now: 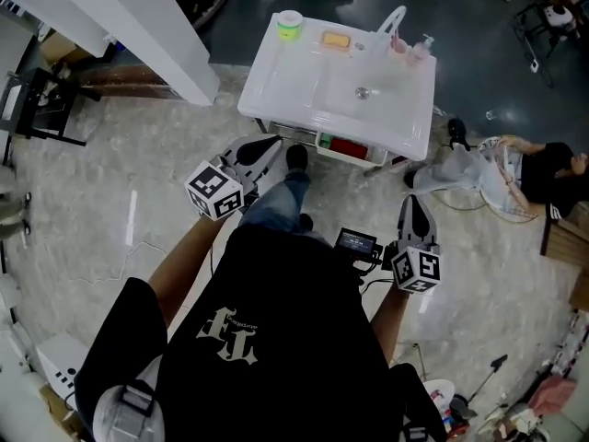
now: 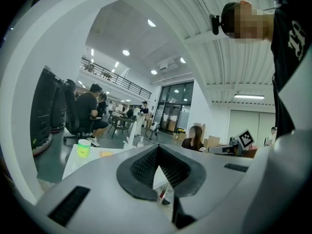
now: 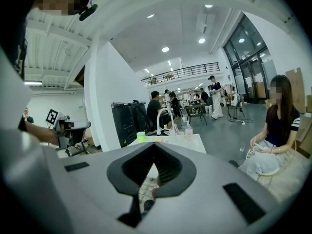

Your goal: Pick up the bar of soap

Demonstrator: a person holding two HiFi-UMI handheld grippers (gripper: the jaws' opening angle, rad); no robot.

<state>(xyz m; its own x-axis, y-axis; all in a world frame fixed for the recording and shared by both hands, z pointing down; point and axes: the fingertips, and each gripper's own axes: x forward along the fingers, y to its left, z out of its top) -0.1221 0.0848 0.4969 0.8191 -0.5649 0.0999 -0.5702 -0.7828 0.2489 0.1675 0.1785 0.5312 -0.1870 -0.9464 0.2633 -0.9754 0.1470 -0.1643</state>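
The left gripper and right gripper are noted clenched and empty, well short of the bar of soap on the sink ledge near the green cup, which may be shoved aside unless jaws are opened beforehand.

Floor: pale marbled stone floor centre and left, dark grey floor along top | Wall: white slanted pillar upper left | Furniture: white moulded sink stand top centre; black office chair left | Light: round ceiling lamps upper centre | Glazing: tall glass doors centre; railed mezzanine balcony above left
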